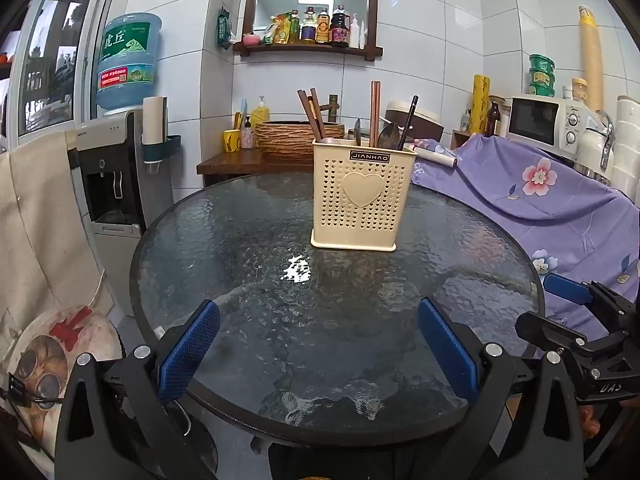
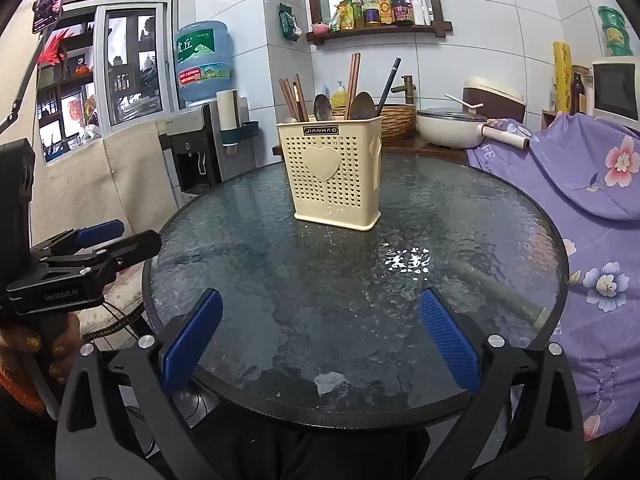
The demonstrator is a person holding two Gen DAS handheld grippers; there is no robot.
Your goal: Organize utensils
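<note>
A beige perforated utensil holder (image 1: 360,196) with a heart on its front stands upright on the round glass table (image 1: 248,240), toward the far side. It holds brown chopsticks (image 1: 312,114), metal spoons (image 1: 388,136) and a black stick. The holder also shows in the right wrist view (image 2: 334,176), with chopsticks (image 2: 294,98) and spoons (image 2: 360,106) standing in it. My left gripper (image 1: 318,344) is open and empty over the table's near edge. My right gripper (image 2: 320,338) is open and empty, also over the near edge. Each gripper shows at the side of the other's view.
A purple flowered cloth (image 1: 560,200) covers something at the table's right. A water dispenser (image 1: 116,168) stands at the left. Behind the table are a wooden counter with a basin (image 1: 296,140), a rice cooker (image 2: 492,100) and a microwave (image 1: 548,124).
</note>
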